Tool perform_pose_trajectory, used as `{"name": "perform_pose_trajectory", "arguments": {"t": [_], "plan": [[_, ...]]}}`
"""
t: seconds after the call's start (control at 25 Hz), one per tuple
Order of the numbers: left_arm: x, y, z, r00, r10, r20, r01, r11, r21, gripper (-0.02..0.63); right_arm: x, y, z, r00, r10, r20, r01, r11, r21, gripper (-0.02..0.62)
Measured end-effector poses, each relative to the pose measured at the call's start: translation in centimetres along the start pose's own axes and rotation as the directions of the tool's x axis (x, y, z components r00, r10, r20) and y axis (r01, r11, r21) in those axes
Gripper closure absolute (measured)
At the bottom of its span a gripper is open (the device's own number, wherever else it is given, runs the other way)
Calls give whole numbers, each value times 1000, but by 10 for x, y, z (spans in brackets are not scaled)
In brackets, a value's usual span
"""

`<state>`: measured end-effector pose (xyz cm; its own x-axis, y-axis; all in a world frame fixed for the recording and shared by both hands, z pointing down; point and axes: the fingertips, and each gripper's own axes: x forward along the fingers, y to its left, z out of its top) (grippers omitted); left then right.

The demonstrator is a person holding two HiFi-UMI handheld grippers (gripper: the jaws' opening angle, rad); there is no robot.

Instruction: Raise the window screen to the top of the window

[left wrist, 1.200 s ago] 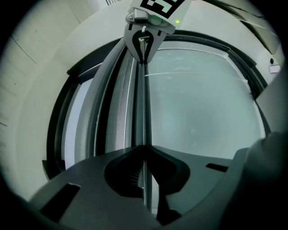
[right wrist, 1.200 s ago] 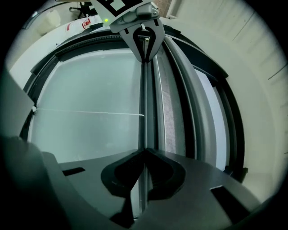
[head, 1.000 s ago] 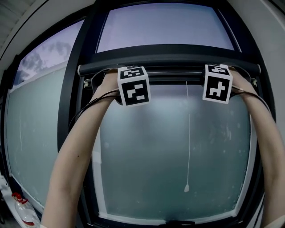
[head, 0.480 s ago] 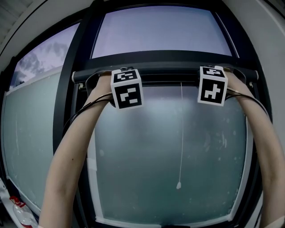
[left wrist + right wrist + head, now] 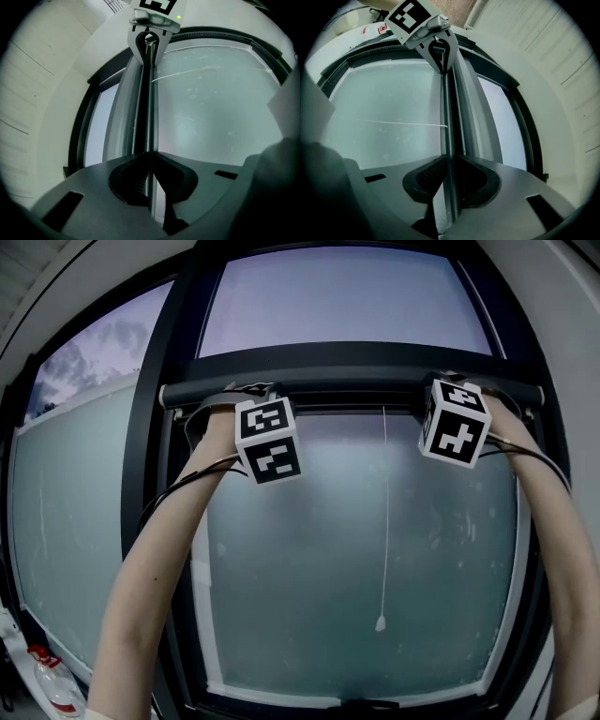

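**Dark tubular window screen rail** (image 5: pixel 356 390): horizontal, lying just below the black crossbar (image 5: pixel 347 357) of the window frame, at the head of the frosted grey-green lower pane (image 5: pixel 309 596).

**Left hand-held gripper** (image 5: pixel 150 154): dark jaws drawn in tight on the rail's thin edge, near its left end (its marker cube faces the camera in the head view).

**Right hand-held gripper** (image 5: pixel 451 158): jaws likewise pinched together on the same rail, near its right end. Each gripper view shows the other gripper at the far end of the rail.

**Thin white pull cord** (image 5: pixel 385 512): hangs straight down from the rail between the two grippers, nearer the right one. It ends in a small white pear-shaped weight (image 5: pixel 381 622) in front of the frosted pane.

**Pale clear upper pane** (image 5: pixel 337 296): sits above the crossbar.
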<state>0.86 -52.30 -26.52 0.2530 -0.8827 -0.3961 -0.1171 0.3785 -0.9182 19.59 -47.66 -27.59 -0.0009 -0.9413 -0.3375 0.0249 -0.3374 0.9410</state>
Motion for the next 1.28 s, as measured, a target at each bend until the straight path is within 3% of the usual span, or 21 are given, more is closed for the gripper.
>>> {"name": "perform_pose_trajectory", "arguments": {"t": [0.16, 0.24, 0.28, 0.32, 0.36, 0.4, 0.48, 0.56, 0.6, 0.64, 0.76, 0.84, 1.04, 1.12, 1.28], "plan": [[-17, -14, -4, 999, 40, 22, -38, 998, -57, 584, -12, 10, 3, 1000, -28, 10, 28, 1000, 3, 512], [-31, -28, -10, 997, 64, 53, -53, 981, -188, 584, -20, 22, 14, 998, -48, 48, 45, 997, 65, 512], [-38, -39, -13, 995, 68, 77, -44, 958, -283, 584, -23, 32, 20, 995, -54, 84, 43, 991, 124, 512], [-44, -50, -14, 991, 71, 109, -23, 921, -390, 584, -28, 42, 24, 991, -61, 121, 36, 980, 196, 512], [-48, -62, -11, 986, 77, 150, 9, 864, -503, 584, -35, 52, 23, 985, -77, 154, 30, 958, 284, 512], [-51, -74, -6, 977, 87, 194, 51, 789, -612, 584, -44, 60, 17, 978, -105, 182, 26, 921, 388, 512], [-58, -103, -1, 957, 111, 267, 153, 591, -792, 584, -61, 82, 6, 958, -169, 230, -5, 796, 605, 512], [-70, -139, -4, 944, 134, 302, 228, 398, -889, 584, -73, 115, -1, 945, -202, 257, -60, 666, 744, 512], [-75, -158, -7, 942, 137, 305, 246, 334, -910, 584, -78, 135, -5, 945, -199, 260, -86, 616, 783, 512], [-81, -178, -9, 945, 130, 300, 251, 298, -921, 584, -82, 157, -10, 948, -187, 256, -107, 573, 813, 512], [-99, -237, -13, 962, 84, 261, 231, 264, -936, 584, -98, 220, -25, 959, -161, 233, -144, 434, 889, 514], [-111, -271, -12, 967, 57, 250, 231, 227, -946, 584, -108, 256, -26, 964, -153, 219, -155, 346, 925, 514], [-157, -346, 15, 957, 17, 288, 284, 136, -949, 584, -145, 349, -12, 972, -128, 198, -181, 132, 975, 514], [-191, -378, 26, 953, 30, 301, 297, 88, -951, 584, -171, 401, 0, 970, -94, 222, -213, 98, 972, 514], [-285, -480, 26, 962, -78, 260, 263, 20, -965, 584, -258, 531, 18, 953, 103, 284, -292, 69, 954, 514]]}}
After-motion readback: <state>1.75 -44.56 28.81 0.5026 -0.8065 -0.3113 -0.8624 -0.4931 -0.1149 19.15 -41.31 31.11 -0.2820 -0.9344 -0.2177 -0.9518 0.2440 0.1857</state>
